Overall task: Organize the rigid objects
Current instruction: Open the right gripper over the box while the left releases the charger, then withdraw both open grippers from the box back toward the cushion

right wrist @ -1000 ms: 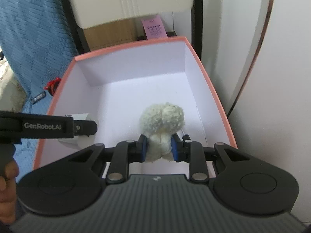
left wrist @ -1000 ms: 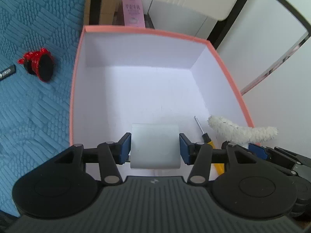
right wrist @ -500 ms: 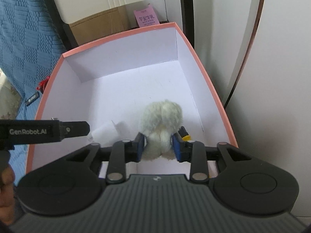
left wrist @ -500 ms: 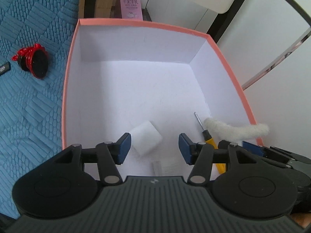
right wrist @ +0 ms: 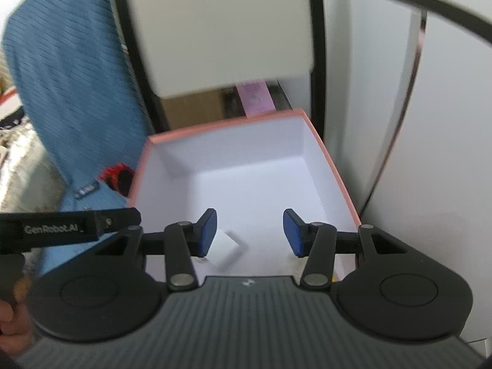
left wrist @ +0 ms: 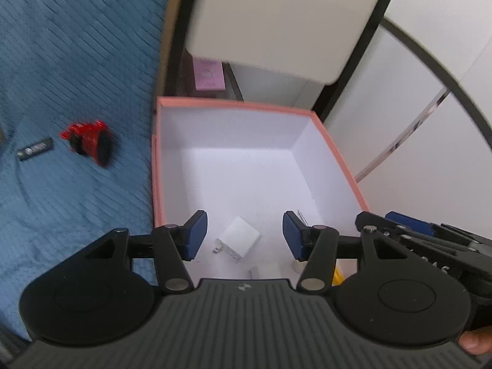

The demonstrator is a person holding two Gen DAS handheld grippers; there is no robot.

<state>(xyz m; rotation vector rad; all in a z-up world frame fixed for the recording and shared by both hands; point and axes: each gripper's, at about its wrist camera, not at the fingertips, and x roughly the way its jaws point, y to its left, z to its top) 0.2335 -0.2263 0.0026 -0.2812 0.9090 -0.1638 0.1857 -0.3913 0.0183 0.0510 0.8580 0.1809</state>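
Note:
A pink-rimmed box (left wrist: 252, 108) with a white inside stands on the floor; it also shows in the right wrist view (right wrist: 221, 127). A white charger plug (left wrist: 238, 238) lies on its bottom near the front, seen in the right wrist view too (right wrist: 224, 247). A yellow-handled screwdriver (left wrist: 336, 273) lies at the front right, mostly hidden. My left gripper (left wrist: 244, 235) is open and empty above the box's front. My right gripper (right wrist: 249, 232) is open and empty above the box. A bit of the fluffy toy (right wrist: 293, 261) shows under its right finger.
A red and black object (left wrist: 90, 144) and a small black bar (left wrist: 35, 150) lie on the blue quilted cover (left wrist: 61, 61) left of the box. A pink carton (left wrist: 209, 73) and a white panel with a black frame (left wrist: 289, 21) stand behind it. White walls are on the right.
The left gripper let go of the white plug, which now lies in the box. The right gripper opened and released the fluffy toy. Both grippers rose and pulled back.

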